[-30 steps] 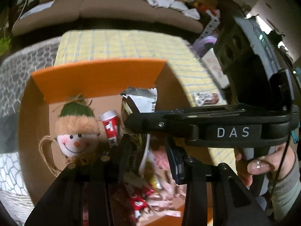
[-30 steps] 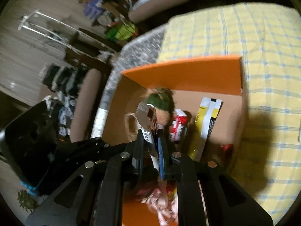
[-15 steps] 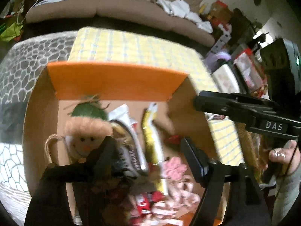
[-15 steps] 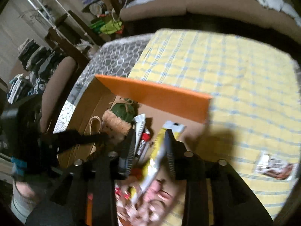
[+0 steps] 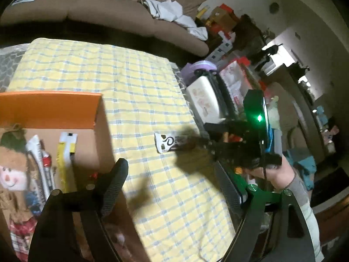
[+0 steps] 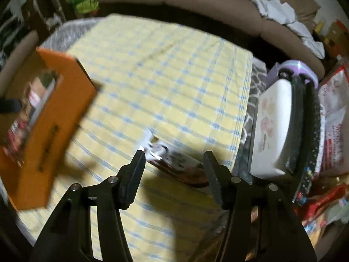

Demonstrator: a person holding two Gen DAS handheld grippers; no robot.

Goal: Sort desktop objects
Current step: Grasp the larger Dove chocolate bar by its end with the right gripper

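An orange cardboard box (image 5: 50, 111) stands on the left of the yellow checked cloth (image 5: 139, 87). It holds a snowman toy (image 5: 11, 174), a yellow packet (image 5: 65, 152) and other snack packets. My left gripper (image 5: 172, 185) hovers over the cloth right of the box, its jaws opening with nothing between them. A brown-and-white chocolate wrapper (image 5: 172, 144) lies flat near the cloth's right edge. My right gripper (image 6: 174, 166) hangs over that wrapper (image 6: 174, 163), jaws opening, pads apart from it. The orange box (image 6: 54, 109) is blurred at its left.
A brown sofa (image 5: 109, 15) with white clothes (image 5: 172, 11) runs behind the table. A white floral case (image 6: 272, 126) and a purple round container (image 6: 294, 67) sit just off the cloth's right edge. Boxes and bags crowd the floor at right. A person's hand (image 5: 274, 174) holds the right gripper.
Both grippers let go of their packets in the box and opened. Both then swung right out of the box, over the cloth; the right one now hangs above the chocolate wrapper.
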